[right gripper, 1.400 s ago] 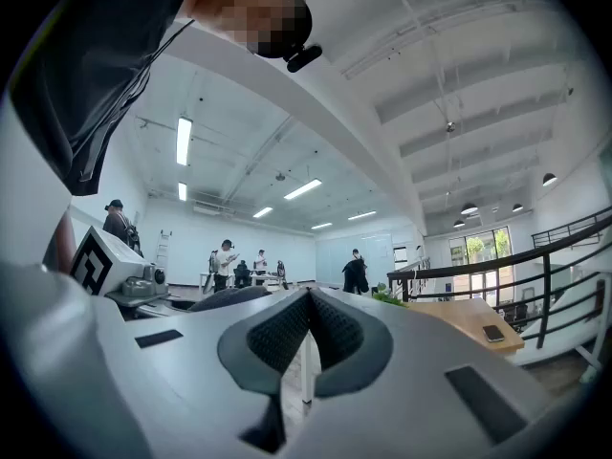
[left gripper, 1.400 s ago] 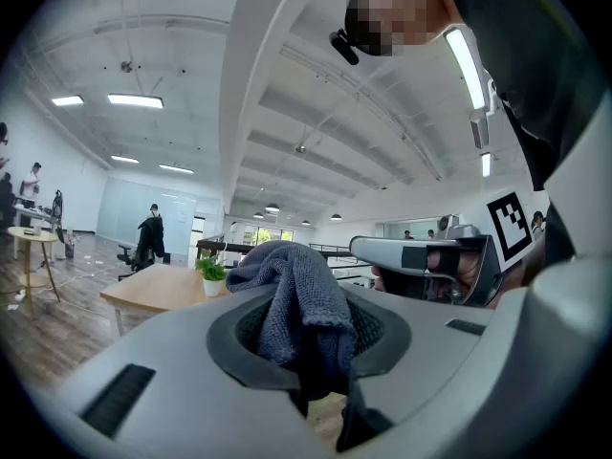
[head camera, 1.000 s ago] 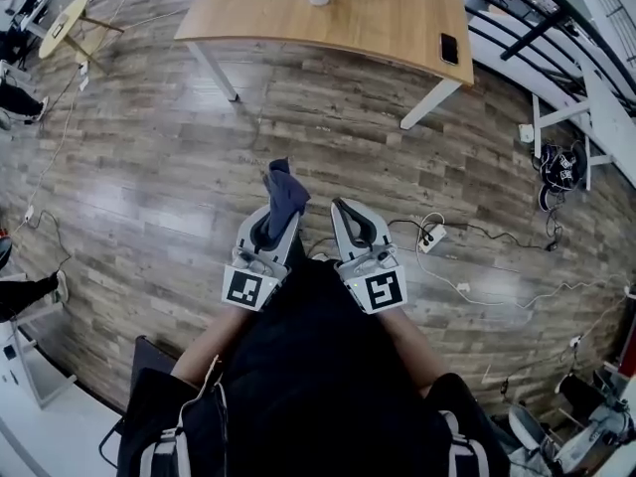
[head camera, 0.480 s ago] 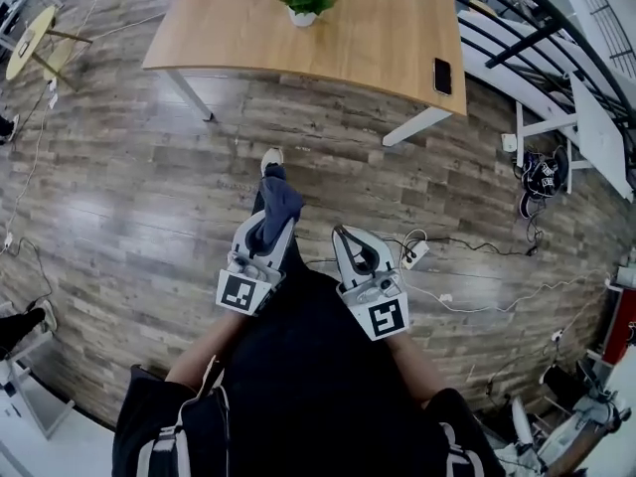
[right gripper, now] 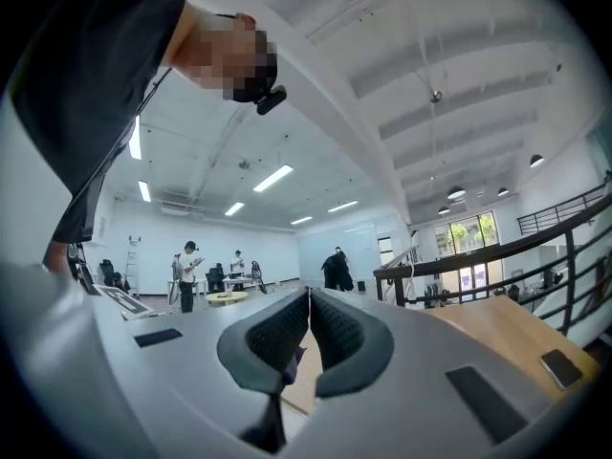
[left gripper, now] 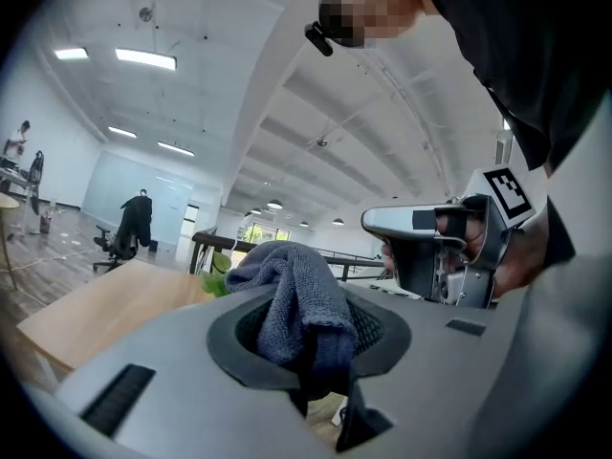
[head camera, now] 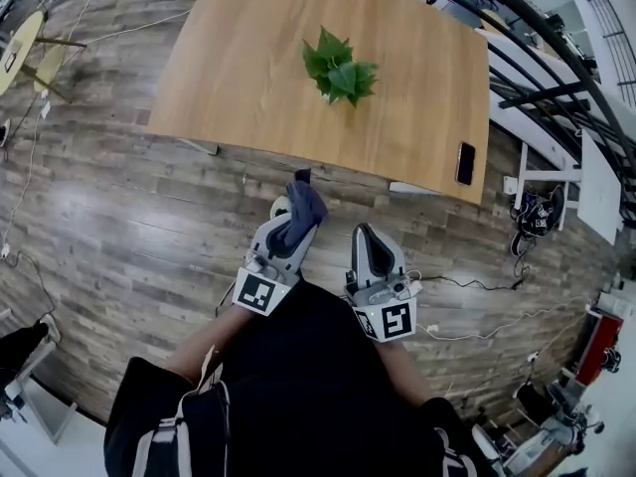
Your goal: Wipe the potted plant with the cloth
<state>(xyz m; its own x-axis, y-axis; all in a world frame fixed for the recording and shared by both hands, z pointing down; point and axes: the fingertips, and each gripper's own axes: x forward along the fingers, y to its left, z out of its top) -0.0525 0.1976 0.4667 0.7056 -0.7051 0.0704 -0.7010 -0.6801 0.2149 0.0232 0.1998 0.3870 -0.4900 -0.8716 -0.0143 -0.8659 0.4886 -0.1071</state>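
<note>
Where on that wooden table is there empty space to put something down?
The light wooden table is bare across its whole left half, left of the green leafy potted plant. A smaller free strip lies between the plant and the black phone by the right edge. Busiest: the phone's corner.

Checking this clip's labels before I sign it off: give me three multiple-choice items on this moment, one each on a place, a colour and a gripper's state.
1. Where does the potted plant stand?
A. on the floor
B. on the wooden table
C. on a chair
2. What colour is the cloth?
A. white
B. red
C. dark blue-grey
3. How is the right gripper?
A. shut, empty
B. wide open
C. shut on the cloth
Key: 1 B, it sits mid-tabletop in the head view; 2 C, seen clamped in the left gripper; 3 A, its pads meet with nothing between.
</note>
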